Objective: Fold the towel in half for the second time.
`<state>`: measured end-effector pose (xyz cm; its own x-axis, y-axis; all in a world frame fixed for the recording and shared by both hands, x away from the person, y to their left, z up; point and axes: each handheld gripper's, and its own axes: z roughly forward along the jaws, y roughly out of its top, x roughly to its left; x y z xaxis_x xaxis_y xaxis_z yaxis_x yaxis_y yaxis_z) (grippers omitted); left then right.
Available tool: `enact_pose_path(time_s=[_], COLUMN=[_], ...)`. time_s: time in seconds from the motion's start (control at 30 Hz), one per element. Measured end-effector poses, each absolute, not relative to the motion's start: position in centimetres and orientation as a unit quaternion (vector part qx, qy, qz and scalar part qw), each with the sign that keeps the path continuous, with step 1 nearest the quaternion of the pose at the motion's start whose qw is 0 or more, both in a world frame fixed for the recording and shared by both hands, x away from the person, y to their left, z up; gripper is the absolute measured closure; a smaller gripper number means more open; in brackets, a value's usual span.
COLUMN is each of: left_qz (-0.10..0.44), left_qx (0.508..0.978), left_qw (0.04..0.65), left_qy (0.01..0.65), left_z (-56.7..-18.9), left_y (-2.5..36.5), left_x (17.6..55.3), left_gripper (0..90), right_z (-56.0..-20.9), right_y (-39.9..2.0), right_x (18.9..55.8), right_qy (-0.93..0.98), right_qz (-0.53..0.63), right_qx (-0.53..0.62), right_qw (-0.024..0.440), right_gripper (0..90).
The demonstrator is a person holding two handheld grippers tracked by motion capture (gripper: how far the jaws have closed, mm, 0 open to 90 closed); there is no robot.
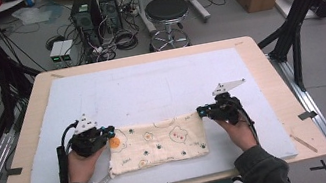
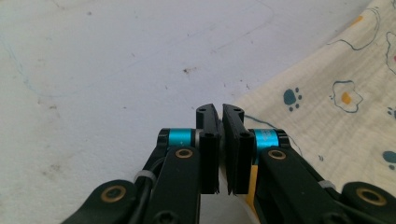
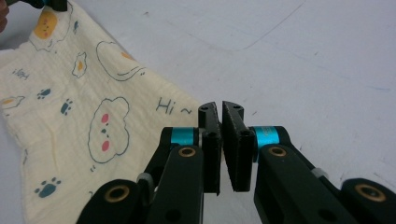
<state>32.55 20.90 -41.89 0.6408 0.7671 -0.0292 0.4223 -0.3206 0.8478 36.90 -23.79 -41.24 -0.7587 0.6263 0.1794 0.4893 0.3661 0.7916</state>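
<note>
1. The left gripper (image 1: 107, 131) pinches the 9 o'clock far corner of the folded cloth (image 1: 160, 143), jaws clenched on it; forearm enters from 6 o'clock.
2. The cloth lies flat, near the 6 o'clock edge of the white mat (image 1: 149, 83).
3. The right gripper (image 1: 202, 111) has its jaws clenched at the 3 o'clock far corner; whether fabric sits between them is unclear.
4. Risk: an uneven lift, one corner slipping loose.

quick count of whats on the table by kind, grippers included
cloth: 1
white mat: 1
grippers: 2, the left gripper and the right gripper
total: 4
</note>
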Motion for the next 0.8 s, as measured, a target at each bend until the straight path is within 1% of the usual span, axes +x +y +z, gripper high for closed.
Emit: enact_pose_path(time_s=[0.17, 0.37, 0.57, 0.8], left_qz=[0.206, 0.222, 0.224, 0.216], left_qx=[0.79, 0.789, 0.795, 0.804], left_qw=[0.454, 0.463, 0.472, 0.466], left_qy=[0.357, 0.337, 0.308, 0.299], left_z=[-40.9, -40.6, -40.4, -40.8], left_y=[20.8, 20.7, 21.0, 21.2], left_x=[31.6, 29.8, 28.4, 26.7], left_gripper=[84.9, 84.7, 84.6, 84.3], right_z=[-40.3, -40.4, -40.1, -40.1], right_y=[-24.1, -24.2, -24.3, -24.5], right_x=[36.4, 35.9, 35.2, 33.9], right_qy=[0.818, 0.823, 0.822, 0.827], right_qz=[0.466, 0.466, 0.477, 0.477], right_qx=[0.331, 0.32, 0.309, 0.295], right_qw=[0.068, 0.055, 0.042, 0.031], right_gripper=[86.1, 86.0, 86.0, 86.0])
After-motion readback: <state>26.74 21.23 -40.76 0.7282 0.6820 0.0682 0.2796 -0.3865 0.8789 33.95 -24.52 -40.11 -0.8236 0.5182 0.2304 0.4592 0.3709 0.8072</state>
